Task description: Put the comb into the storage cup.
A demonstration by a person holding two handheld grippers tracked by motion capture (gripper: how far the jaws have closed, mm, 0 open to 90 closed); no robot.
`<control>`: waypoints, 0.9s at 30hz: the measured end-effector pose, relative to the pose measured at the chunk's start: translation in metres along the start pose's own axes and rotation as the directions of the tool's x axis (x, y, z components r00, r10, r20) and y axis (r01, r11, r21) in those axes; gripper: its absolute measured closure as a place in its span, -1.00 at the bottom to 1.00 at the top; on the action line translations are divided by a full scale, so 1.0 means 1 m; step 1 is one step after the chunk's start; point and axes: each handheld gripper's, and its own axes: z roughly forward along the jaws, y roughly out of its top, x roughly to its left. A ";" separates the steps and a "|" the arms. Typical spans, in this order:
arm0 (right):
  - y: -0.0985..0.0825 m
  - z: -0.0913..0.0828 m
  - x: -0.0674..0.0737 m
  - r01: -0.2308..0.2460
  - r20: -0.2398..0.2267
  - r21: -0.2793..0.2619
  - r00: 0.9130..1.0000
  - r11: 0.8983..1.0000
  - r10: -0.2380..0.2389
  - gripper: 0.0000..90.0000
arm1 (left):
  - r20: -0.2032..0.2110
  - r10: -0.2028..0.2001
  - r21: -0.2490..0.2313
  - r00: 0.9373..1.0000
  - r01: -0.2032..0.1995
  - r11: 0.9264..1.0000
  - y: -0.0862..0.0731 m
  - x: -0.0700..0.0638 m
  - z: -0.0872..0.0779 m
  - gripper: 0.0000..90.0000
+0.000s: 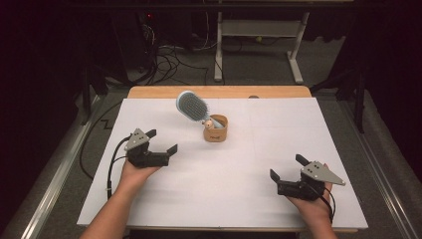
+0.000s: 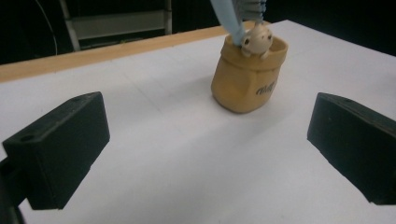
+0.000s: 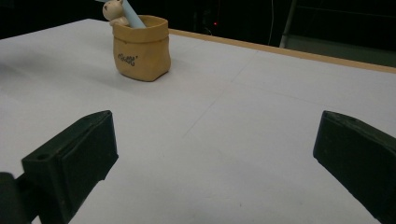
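Both sets of fingers stand wide apart with nothing between them. On the left gripper (image 1: 160, 146), one finger (image 1: 151, 133) points up the worktop and the other (image 1: 171, 149) points toward the middle; in the left gripper view its two black fingers (image 2: 60, 149) frame bare white surface, with the pot straight ahead beyond them. On the right gripper (image 1: 287, 167), the fingers (image 1: 274, 175) are spread just as far; in the right gripper view they (image 3: 70, 163) sit low at either side, and the pot appears farther off, up and to the left.

Each gripper rests low over the white worktop (image 1: 224, 199), held in a hand (image 1: 137, 172) that comes in from the near edge, the left one near the left side, the right one near the right side. They lie well apart from one another and from the pot.

The tan pot (image 1: 215, 128) stands upright on the far middle of the worktop, closer to the left gripper than to the right. Dark lettering marks its side, and a small pale figure (image 2: 256, 41) sits at its rim. A light blue brush (image 1: 192, 106) stands in the pot handle down, its oval head tilted up and away to the left, bristles facing the high view.

A wooden edge (image 1: 219, 92) shows beyond the white sheet.
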 end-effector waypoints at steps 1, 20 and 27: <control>0.000 0.000 0.000 0.000 0.001 0.001 1.000 1.000 0.000 -0.99 | 0.001 -0.005 0.000 1.000 0.005 1.000 -0.002 0.000 -0.002 -1.00; 0.000 -0.005 -0.001 -0.025 0.014 -0.001 1.000 1.000 0.025 -0.99 | -0.033 0.061 -0.096 0.998 -0.064 0.993 -0.024 -0.012 -0.067 -1.00; 0.002 -0.009 0.001 -0.027 0.025 -0.013 0.999 1.000 0.028 -0.99 | -0.020 0.050 -0.070 0.999 -0.051 0.996 -0.027 -0.009 -0.062 -1.00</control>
